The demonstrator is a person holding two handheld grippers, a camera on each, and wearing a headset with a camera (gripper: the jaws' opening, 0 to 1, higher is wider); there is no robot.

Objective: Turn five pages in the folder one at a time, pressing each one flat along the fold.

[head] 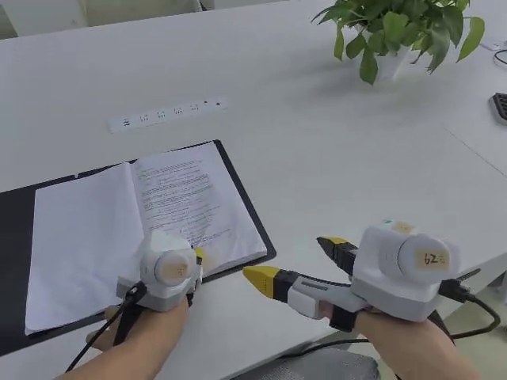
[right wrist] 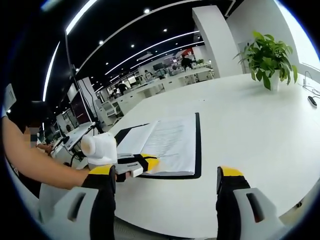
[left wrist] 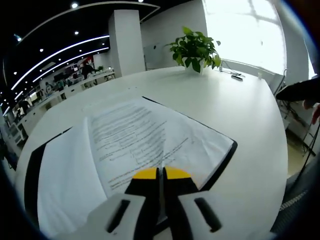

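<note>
The black folder (head: 16, 245) lies open at the table's near left. Its right page is printed (head: 186, 198) and the left page is blank (head: 79, 237). My left gripper (head: 196, 255) hovers at the printed page's near edge. In the left gripper view its yellow-tipped jaws (left wrist: 160, 173) are shut just short of the printed page (left wrist: 145, 135), with nothing visible between them. My right gripper (head: 297, 260) is open, to the right of the folder and off the paper, pointing left. The right gripper view shows its jaws (right wrist: 166, 172) wide apart, facing the folder (right wrist: 170, 142) and the left gripper (right wrist: 135, 164).
A white power strip (head: 166, 113) lies beyond the folder. A potted plant (head: 400, 32) stands at the far right. A dark keyboard corner (head: 501, 107) sits at the right edge. Bare white table (head: 333, 158) spreads between folder and plant.
</note>
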